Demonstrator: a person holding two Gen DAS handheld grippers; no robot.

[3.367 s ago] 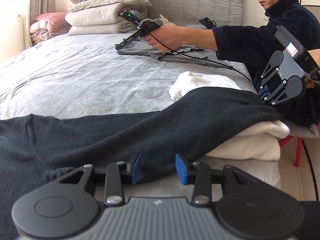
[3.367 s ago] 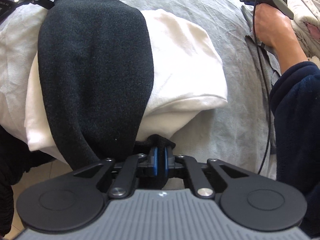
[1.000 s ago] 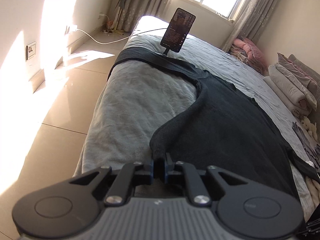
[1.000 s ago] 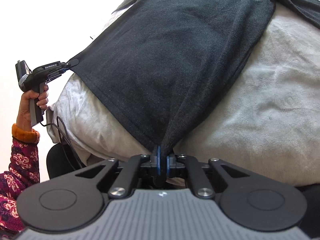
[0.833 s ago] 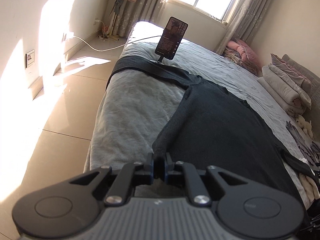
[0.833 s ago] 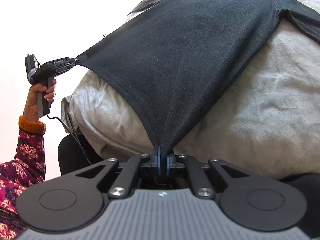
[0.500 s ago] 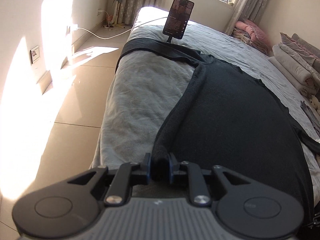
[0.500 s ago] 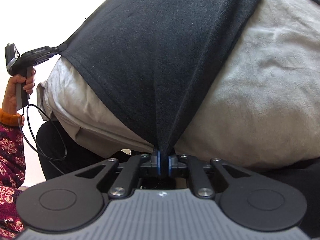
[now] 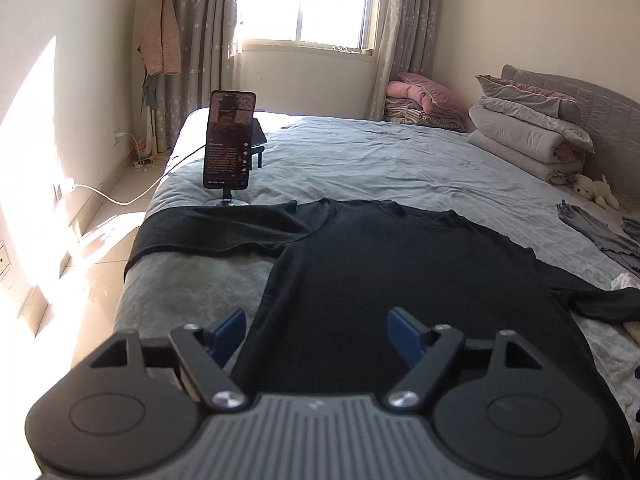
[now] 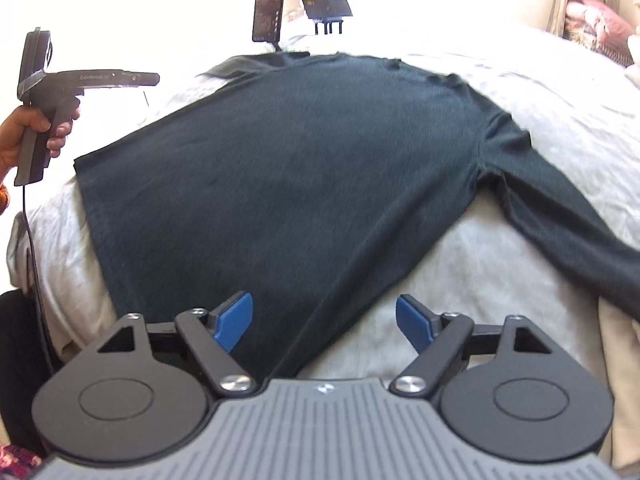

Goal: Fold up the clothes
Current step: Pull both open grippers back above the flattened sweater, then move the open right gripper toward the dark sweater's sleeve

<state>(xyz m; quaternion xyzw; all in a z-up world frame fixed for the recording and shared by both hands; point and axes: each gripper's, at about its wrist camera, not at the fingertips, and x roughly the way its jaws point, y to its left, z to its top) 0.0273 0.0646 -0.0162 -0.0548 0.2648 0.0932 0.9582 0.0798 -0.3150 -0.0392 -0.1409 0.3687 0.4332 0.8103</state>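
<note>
My left gripper [image 9: 316, 334] had its jaws opening wide, the blue pads clear of the cloth, and my right gripper [image 10: 324, 320] was opening too, gripping nothing. Between and beyond both lay the sweater [image 9: 400, 280], dark charcoal knit, spread flat and face-down-or-up I could not tell, on the grey bed [image 9: 380, 160], hem toward me, sleeves stretched out to either side. The left view alone gave me the window [image 9: 306, 0], the folded quilts [image 9: 528, 136] by the headboard and a phone [image 9: 229, 140] on its stand. The right view alone showed my left hand [image 10: 28, 136] around the other gripper's handle beside the hem corner.
</note>
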